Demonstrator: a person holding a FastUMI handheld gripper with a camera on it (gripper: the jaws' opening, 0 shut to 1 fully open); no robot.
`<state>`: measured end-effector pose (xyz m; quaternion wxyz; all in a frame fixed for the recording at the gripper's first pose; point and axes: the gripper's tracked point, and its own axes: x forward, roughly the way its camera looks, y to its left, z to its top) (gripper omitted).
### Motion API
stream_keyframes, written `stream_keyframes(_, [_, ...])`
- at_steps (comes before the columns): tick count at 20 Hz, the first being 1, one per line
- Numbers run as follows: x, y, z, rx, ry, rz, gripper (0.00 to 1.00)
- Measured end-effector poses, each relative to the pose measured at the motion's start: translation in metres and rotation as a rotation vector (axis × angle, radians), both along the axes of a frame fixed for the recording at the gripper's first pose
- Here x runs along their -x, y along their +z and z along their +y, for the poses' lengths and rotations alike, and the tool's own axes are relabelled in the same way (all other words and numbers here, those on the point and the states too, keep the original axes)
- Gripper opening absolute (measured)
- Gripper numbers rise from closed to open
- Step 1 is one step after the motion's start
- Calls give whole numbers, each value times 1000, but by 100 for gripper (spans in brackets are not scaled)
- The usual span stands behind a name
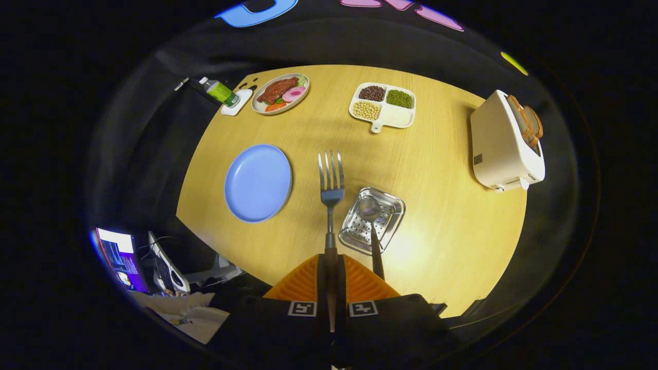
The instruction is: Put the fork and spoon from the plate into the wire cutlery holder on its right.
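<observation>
While the gripper (331, 267) is clamping both fingers on the fork (331, 185) handle, tines are pointing forward, left of the wire cutlery holder (393, 218) already holding the spoon (371, 210); stiff, slick metal is probably needing a firm handle grip.

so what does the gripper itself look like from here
The gripper has two ribbed, wedge-shaped fingers that widen toward a dark, boxy body. Each finger base carries a square black-and-white marker. No cables or sleeves are visible.
</observation>
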<state>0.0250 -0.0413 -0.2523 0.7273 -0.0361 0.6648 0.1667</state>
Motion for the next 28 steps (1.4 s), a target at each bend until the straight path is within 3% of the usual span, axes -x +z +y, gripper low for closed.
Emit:
stream_keyframes(7, [4, -19, -51, 137, 181, 170, 8])
stream_keyframes(17, [8, -37, -70, 130, 209, 335, 8])
stream_keyframes(22, [2, -43, -70, 126, 190, 339, 11])
stream_keyframes(24, [-3, -43, -63, 98, 165, 314, 15])
stream_keyframes(25, [-7, -41, -59, 83, 153, 303, 30])
stream_keyframes(27, [-9, -36, -53, 64, 144, 271, 39])
stream_keyframes(28, [-10, -32, -51, 55, 143, 255, 55])
